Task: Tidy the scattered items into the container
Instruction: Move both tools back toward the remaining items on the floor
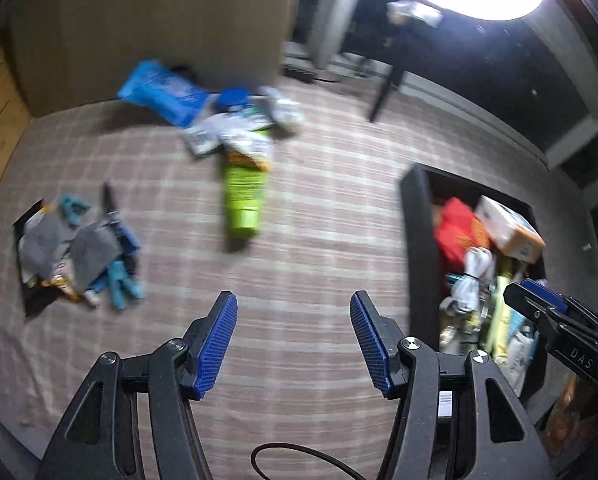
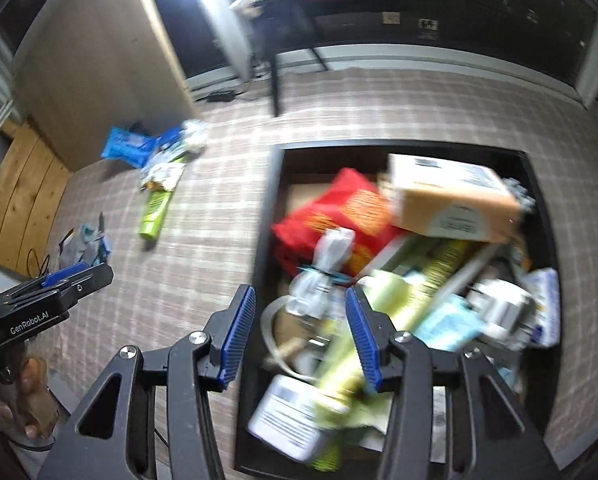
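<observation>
A black box (image 2: 265, 216) sits on the plaid cloth, filled with a red packet (image 2: 339, 216), a cardboard carton (image 2: 455, 200) and several other items. My right gripper (image 2: 301, 336) is open and empty above the box's near left part. My left gripper (image 1: 295, 340) is open and empty over bare cloth, left of the box (image 1: 419, 248). A green tube (image 1: 245, 200) lies ahead of it, with a blue packet (image 1: 163, 92) and white packets behind. A pile of grey and blue items (image 1: 79, 248) lies at the left.
The plaid cloth (image 1: 319, 220) covers the surface. A beige wall panel (image 1: 147, 20) stands behind the scattered items. A bright ring light (image 1: 495, 4) glares at top right. A black table leg (image 1: 387, 88) stands at the back. The right gripper (image 1: 555, 312) shows over the box.
</observation>
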